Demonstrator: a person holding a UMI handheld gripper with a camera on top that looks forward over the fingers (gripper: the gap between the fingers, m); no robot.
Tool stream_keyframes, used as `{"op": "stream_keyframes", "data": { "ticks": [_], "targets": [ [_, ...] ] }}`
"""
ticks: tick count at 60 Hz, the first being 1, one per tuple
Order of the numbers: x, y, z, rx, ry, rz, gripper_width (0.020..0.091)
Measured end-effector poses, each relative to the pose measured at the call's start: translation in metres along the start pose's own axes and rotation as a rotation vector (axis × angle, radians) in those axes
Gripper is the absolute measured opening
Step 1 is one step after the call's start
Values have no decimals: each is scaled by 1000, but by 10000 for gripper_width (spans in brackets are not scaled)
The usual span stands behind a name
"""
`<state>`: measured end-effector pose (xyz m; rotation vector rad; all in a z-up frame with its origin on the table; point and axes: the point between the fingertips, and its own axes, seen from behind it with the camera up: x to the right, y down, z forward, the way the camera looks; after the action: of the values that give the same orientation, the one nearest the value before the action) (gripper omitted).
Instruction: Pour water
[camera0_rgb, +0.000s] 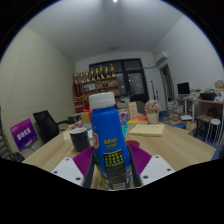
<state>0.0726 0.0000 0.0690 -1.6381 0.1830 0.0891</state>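
Bottle (110, 140) of clear plastic, with a blue cap (101, 101) and a blue label carrying yellow and white print, stands upright between the two fingers of the gripper (110, 165). Both magenta pads (83, 160) press against its lower body, one at each side, so the fingers are closed down to the width of the bottle and have hold of it. Whether the base of the bottle rests on anything cannot be told, since it is hidden low between the fingers.

Just beyond the fingers lies a light wooden table (180, 148). On it, to the left of the bottle, stands a dark cup (79, 139). To the right of the bottle, farther back, lies a flat yellow thing (149, 130) that looks like a pad or a cloth, and behind it stands a small bunch of pale flowers (152, 107). A red thing (133, 145) shows just beside the bottle on its right, mostly hidden.

Past the table, a black chair (46, 125) stands at the left, with a purple sign (22, 133) near it. Against the far wall is a shelf (92, 85) with yellowish items in rows, next to a dark doorway (132, 78). At the right are desks with a monitor (183, 89).
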Motion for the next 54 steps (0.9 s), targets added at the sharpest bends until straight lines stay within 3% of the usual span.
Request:
{"op": "stream_keyframes", "data": {
  "ticks": [11, 21, 30, 38, 39, 49, 54],
  "targets": [
    [4, -12, -10, 35, 35, -87, 502],
    [6, -89, 7, 123, 46, -275, 475],
    [25, -150, 76, 136, 168, -866, 473],
    [-12, -158, 125, 155, 250, -1463, 473],
    [3, -177, 124, 156, 235, -1535, 471],
    [-29, -168, 156, 175, 305, -1982, 470],
    [-45, -157, 162, 196, 281, -2158, 475]
  ]
}}
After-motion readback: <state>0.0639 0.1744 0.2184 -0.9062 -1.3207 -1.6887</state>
